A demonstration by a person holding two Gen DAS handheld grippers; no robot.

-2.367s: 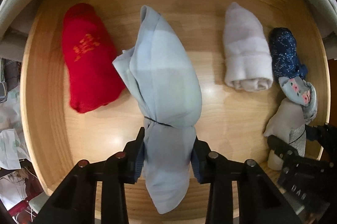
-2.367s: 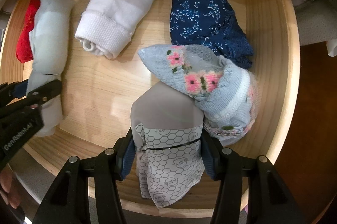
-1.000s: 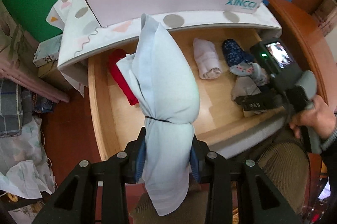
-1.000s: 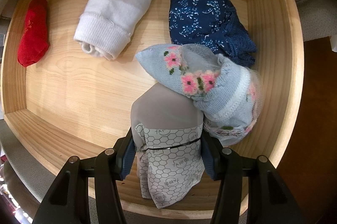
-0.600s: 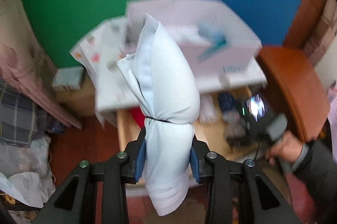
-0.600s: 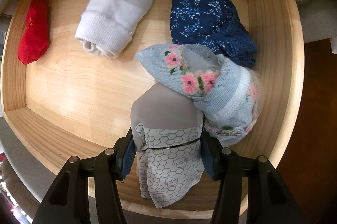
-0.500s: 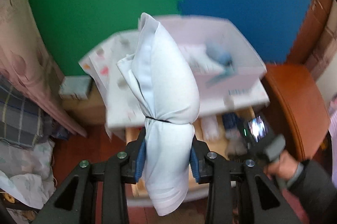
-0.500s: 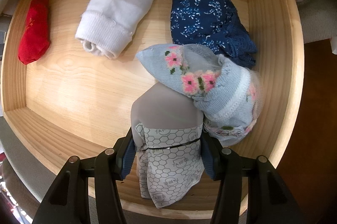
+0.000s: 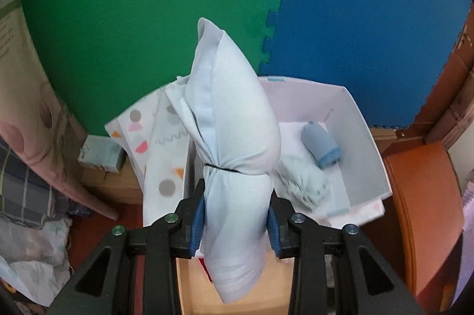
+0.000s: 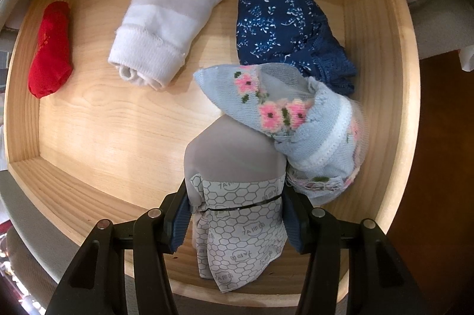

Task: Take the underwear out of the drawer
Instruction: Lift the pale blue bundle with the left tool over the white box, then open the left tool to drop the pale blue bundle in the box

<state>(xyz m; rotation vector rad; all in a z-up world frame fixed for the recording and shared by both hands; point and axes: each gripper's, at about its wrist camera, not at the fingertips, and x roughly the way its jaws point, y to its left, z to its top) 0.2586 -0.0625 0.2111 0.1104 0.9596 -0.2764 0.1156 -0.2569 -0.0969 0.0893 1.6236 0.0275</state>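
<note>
The left gripper is clamped on a pale blue rolled fabric bundle tied with a thin black band. Its jaws grip the bundle below the band, and the long axis of the bundle runs straight out along the fingers, away from the camera. This bundle is clear of the light wooden drawer. It hangs in front of an open white cardboard box, which lies ahead of and below the jaws and slightly to the right. The box already holds a rolled grey-blue item. The coming move therefore appears to be a forward-and-down carry to the box mouth.

The right gripper points down into the drawer. Its jaws hold a grey rolled bundle wrapped in a hexagon-print band, whose long axis also lies along the fingers. This bundle is not yet lifted out. A pale blue knitted roll with pink flowers touches its far right side and may drag on lifting. A navy floral roll, a white ribbed roll and a red roll lie apart from it.
</note>
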